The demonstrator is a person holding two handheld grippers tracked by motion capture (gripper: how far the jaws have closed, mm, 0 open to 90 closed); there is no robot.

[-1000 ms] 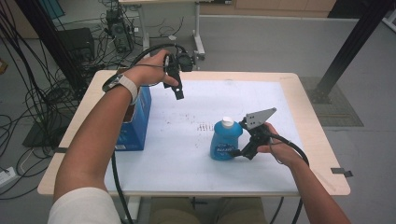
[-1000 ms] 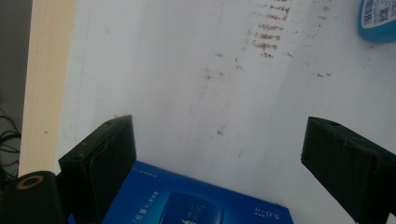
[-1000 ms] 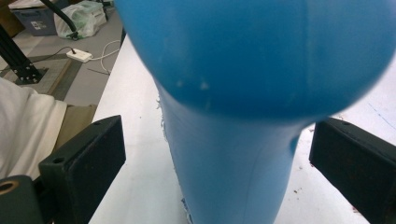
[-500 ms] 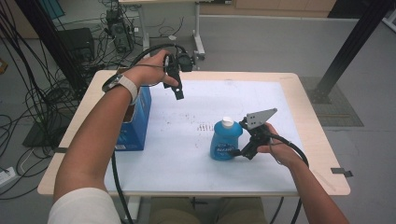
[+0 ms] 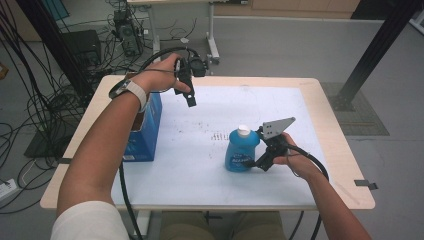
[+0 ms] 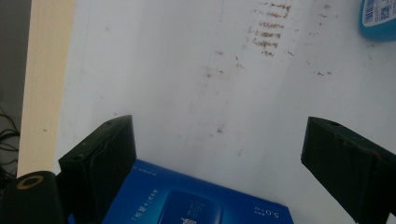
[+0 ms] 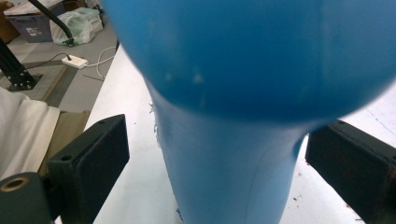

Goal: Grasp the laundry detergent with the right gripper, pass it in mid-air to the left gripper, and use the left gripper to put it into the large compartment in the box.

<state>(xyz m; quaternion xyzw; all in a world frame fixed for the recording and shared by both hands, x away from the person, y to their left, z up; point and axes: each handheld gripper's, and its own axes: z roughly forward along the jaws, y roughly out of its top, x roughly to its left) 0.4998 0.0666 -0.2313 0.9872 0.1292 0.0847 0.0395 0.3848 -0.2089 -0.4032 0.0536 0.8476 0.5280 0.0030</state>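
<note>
Two grippers in play on this counter (image 5: 320,107); the right gripper (image 5: 257,155) sits level at about 5 o'clock of the white top, pushed up against the blue bottle (image 5: 242,152), which stands upright with its white cap (image 5: 243,130) on, a bit right of centre. From the right gripper view the bottle's waist (image 7: 224,172) runs between the two fingers (image 7: 91,158), which have just been closing in a little; there's a visible gap on the left side, and on the right I can't tell if the pad touches, so I wouldn't call it a grip yet. Left gripper (image 5: 186,92) hangs in the air over the 11 o'clock area, pointing down; its fingers (image 6: 100,158) are spread wide with nothing between them, just the stained counter below and the top of the blue box (image 6: 187,205); that box stands near the left edge around 9 o'clock (image 5: 145,132), well apart from the bottle.
</note>
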